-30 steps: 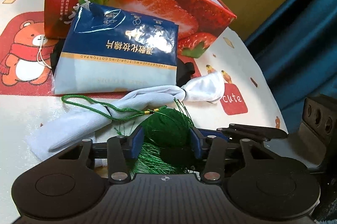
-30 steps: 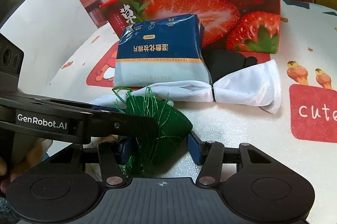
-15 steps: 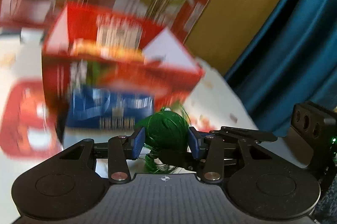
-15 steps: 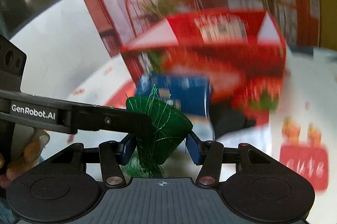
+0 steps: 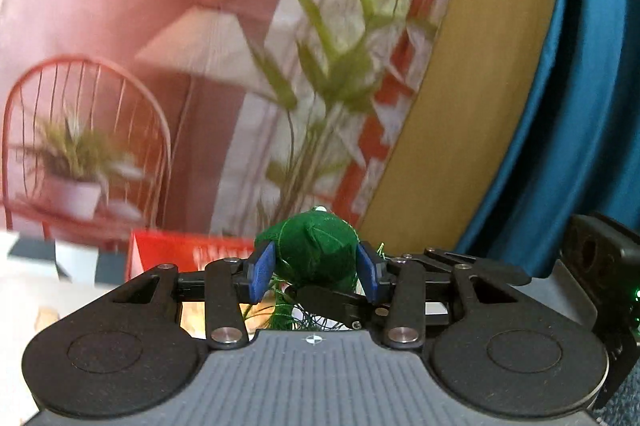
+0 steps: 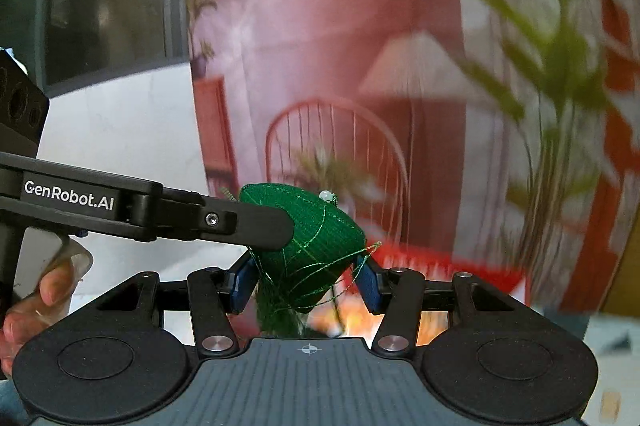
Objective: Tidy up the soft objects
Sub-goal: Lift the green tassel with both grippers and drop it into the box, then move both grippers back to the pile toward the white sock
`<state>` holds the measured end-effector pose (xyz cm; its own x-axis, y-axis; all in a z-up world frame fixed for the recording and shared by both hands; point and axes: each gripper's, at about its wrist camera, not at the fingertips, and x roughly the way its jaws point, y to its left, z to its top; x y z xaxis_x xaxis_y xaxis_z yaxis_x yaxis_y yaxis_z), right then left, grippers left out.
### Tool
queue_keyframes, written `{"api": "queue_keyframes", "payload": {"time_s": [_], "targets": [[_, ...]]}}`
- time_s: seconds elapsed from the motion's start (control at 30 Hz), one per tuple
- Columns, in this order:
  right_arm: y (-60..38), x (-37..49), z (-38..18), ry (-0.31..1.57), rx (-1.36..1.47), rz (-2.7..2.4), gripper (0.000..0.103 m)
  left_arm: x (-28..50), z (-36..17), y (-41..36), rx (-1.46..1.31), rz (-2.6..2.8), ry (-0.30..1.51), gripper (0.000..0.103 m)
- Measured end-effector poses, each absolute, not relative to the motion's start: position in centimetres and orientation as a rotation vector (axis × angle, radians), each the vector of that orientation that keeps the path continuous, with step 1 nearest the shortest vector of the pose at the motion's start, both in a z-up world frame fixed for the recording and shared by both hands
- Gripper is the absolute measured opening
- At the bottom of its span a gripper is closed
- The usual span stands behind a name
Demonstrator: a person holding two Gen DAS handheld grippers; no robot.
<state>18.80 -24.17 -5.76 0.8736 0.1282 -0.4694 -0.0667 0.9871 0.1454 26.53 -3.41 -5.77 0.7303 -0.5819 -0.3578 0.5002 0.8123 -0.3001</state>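
Observation:
A green stuffed ornament (image 5: pixel 316 246) with loose green tassel threads hangs in the air, gripped from two sides. In the left wrist view my left gripper (image 5: pixel 316 272) is shut on its round body, blue pads pressing both flanks. In the right wrist view the same ornament (image 6: pixel 320 234) looks cone-shaped, and my right gripper (image 6: pixel 306 284) is shut on its lower, narrow part. The left gripper's black finger (image 6: pixel 240 222) reaches in from the left onto the ornament. The top edge of the red strawberry box (image 5: pixel 180 254) shows just below and beyond it.
A printed backdrop with a chair, plants and a lamp fills both views. The red box's rim (image 6: pixel 440 266) lies low in the right wrist view. A person's hand (image 6: pixel 44 286) holds the left gripper's handle. A teal curtain (image 5: pixel 580 105) hangs at the right.
Both grippers have risen together with the green ornament, off the tabletop. The blue packet, white cloth and table have dropped out of view; only the box's top edge still shows.

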Motion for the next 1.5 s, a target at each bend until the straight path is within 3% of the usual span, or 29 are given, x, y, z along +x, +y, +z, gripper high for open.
{"api": "queue_keyframes", "payload": {"time_s": [0.23,0.63,0.87,1.17,1.5], "targets": [[-26.2,24.0,-5.3,0.459,0.051,0.079,0.048,30.5,-5.7,-5.3,-0.097,-0.554,0.443,0.046],[-29.7,26.9,-14.3,0.65,0.15,0.014,0.048,37.6,-13.5,-6.2,-0.151,-0.575,0.68,0.046],[-31.5,27.1,-17.7,0.737,0.255,-0.053,0.048,38.9,-15.2,-7.2,-0.143,-0.574,0.726,0.045],[-32.1,25.5,-18.1,0.748,0.267,-0.113,0.048,37.5,-14.4,-5.9,-0.097,-0.523,0.7,0.045],[-30.4,19.7,-15.6,0.645,0.249,-0.116,0.048,29.7,-12.8,-1.6,-0.073,-0.439,0.667,0.046]]}}
